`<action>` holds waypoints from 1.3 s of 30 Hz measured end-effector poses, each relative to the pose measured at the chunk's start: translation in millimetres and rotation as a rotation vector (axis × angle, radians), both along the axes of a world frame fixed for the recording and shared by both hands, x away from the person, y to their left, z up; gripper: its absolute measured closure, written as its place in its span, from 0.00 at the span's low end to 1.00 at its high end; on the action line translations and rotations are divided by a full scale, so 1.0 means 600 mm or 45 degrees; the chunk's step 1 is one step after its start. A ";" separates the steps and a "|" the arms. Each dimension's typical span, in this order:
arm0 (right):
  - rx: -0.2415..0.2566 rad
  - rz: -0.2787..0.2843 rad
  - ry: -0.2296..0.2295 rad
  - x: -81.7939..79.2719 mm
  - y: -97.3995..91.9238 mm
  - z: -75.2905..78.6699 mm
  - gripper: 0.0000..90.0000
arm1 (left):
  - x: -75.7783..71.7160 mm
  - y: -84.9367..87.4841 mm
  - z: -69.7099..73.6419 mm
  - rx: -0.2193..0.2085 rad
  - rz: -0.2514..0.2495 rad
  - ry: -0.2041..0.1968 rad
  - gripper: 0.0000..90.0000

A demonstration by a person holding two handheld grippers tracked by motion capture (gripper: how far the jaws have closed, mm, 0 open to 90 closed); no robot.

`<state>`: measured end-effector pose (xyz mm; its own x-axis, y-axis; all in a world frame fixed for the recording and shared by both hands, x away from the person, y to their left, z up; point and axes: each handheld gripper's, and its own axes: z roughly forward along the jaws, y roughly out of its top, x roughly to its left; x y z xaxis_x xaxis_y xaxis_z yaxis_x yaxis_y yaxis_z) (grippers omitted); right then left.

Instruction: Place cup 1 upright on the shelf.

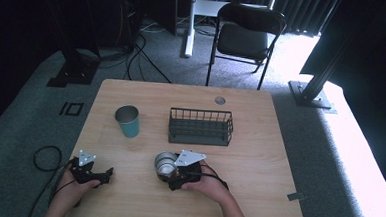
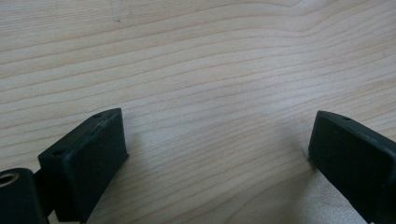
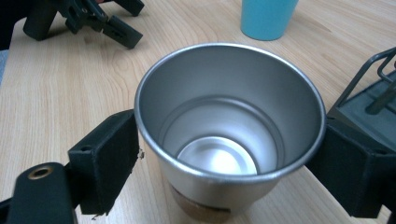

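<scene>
Between the right gripper's [image 3: 229, 154] jaws, steel cup [image 3: 229, 121].

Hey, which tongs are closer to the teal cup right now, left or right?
Left, narrowly. The left tongs rest below and slightly left of the teal cup; the right tongs, closed on the steel cup, sit farther right.

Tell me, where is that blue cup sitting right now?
In the high view the blue cup stands upright on the table's left half, just left of the wire basket, beyond both grippers.
</scene>
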<state>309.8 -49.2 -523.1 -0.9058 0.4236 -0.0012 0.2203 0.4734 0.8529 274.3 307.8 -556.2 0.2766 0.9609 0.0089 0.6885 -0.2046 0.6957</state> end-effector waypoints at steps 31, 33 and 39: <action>0.039 -0.018 0.010 0.012 0.038 0.016 0.16 | 0.000 0.000 0.000 0.000 0.000 0.000 0.06; 0.042 -0.016 0.014 0.012 0.038 0.021 0.16 | 0.000 0.000 0.000 0.000 0.000 0.000 0.06; 0.049 -0.014 -0.007 0.011 0.033 0.043 0.16 | 0.000 0.000 0.000 -0.004 0.003 -0.003 0.06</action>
<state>316.3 -29.6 -497.5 -0.9010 0.4336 0.0105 0.2208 0.4378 0.8715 274.5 307.6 -556.3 0.2742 0.9616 0.0064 0.6874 -0.2007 0.6980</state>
